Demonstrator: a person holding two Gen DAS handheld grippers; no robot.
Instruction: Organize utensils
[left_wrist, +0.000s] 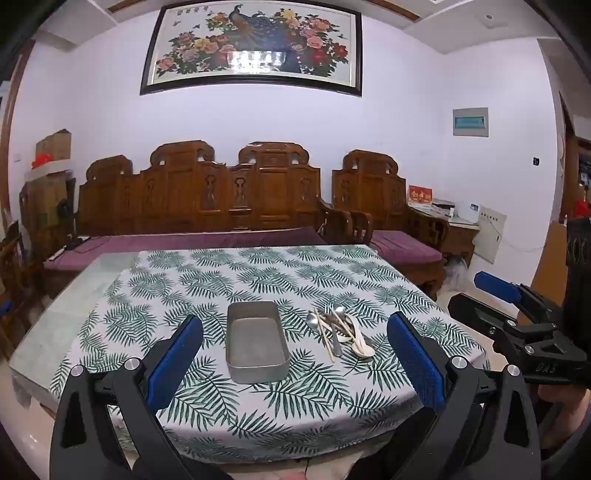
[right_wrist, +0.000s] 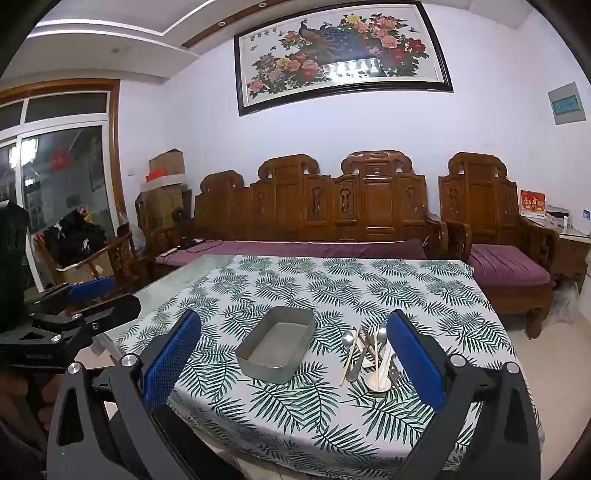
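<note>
Grey metal, the tray (left_wrist: 257, 345) sits on your leaf-print cloth (left_wrist: 207, 280) with the heaped utensils (left_wrist: 341, 334), perhaps spoons, forks and chopsticks, just right, while your left gripper (left_wrist: 295, 354) and right gripper (right_wrist: 293, 356) hover nearer, both spread wide.

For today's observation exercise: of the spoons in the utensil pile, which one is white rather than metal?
The white spoon at the near end of the utensil pile, bowl toward the camera. The other spoons are shiny metal, with bowls at the far end.

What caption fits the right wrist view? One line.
Open right gripper faces an empty metal tray beside piled utensils.
</note>
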